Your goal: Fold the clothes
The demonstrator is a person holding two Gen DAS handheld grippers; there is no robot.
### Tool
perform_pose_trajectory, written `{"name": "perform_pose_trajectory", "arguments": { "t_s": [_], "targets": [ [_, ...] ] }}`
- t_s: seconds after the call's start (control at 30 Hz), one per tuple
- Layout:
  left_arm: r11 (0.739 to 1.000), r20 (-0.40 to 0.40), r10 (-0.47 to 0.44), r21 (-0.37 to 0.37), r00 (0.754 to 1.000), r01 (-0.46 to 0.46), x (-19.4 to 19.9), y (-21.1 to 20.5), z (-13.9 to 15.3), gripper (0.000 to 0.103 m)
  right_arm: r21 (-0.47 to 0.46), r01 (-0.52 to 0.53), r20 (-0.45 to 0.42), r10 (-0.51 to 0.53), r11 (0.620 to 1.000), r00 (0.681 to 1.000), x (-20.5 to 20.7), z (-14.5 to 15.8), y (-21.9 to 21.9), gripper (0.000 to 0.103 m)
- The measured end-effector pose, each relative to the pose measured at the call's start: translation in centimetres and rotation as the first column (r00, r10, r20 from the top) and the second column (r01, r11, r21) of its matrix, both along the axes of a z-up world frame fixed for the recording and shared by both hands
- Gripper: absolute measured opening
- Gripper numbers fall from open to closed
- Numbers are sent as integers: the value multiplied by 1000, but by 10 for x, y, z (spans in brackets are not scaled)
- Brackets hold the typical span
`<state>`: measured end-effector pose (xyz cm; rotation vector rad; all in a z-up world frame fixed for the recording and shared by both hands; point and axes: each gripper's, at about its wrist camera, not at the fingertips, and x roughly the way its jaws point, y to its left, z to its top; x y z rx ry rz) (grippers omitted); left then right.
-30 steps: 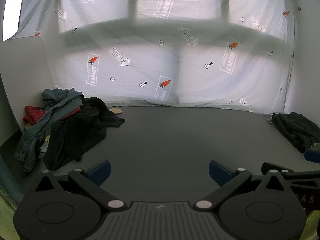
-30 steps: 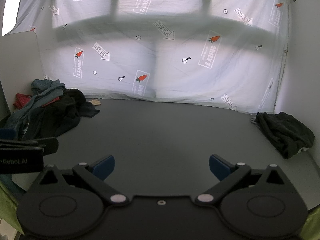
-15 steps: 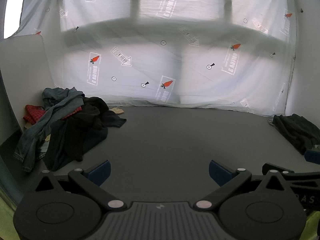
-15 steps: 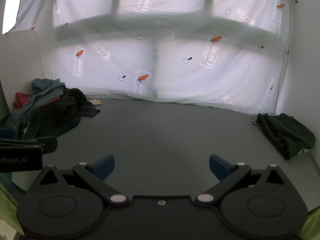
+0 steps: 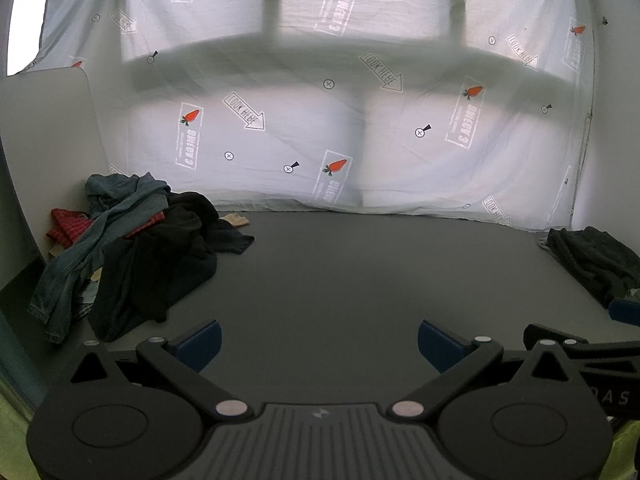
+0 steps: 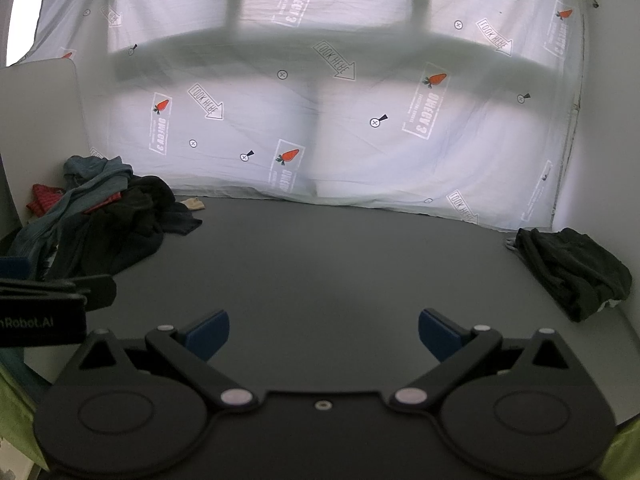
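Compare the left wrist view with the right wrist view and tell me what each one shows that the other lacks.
Only the left wrist view shows the right claw at its right edge. Only the right wrist view shows the left claw at its left edge. Both show the clothes pile, the dark garment, the grey table and the printed sheet.

A dark grey tabletop sits before a pale sheet printed with orange carrots and arrow labels. Left of the tabletop's middle, a clothes pile mixes black, denim blue and red check; right of it lies a black garment. Gripper fingers are blue.
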<state>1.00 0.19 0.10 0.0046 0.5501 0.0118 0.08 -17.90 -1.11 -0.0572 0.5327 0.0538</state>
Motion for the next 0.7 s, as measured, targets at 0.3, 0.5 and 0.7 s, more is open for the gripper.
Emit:
{"name": "perform_pose_trajectory", "arguments": {
  "t_s": [0.3,0.5,0.7],
  "targets": [
    [1000,-3,7,0,1000,-7,2,4,-2,103,-1,1,-2,-1,1000,1000,5,-2,-4,102],
    [1000,-21,0,-19,1000,0,25,-6,-7,103,0,22,-9,-22,1000,1000,14,-4,-16,102],
    [999,-46,-14,-39,999,12,55,-19,-14,103,7,50,-24,-50,999,998,40,-9,-35,102]
  ]
}}
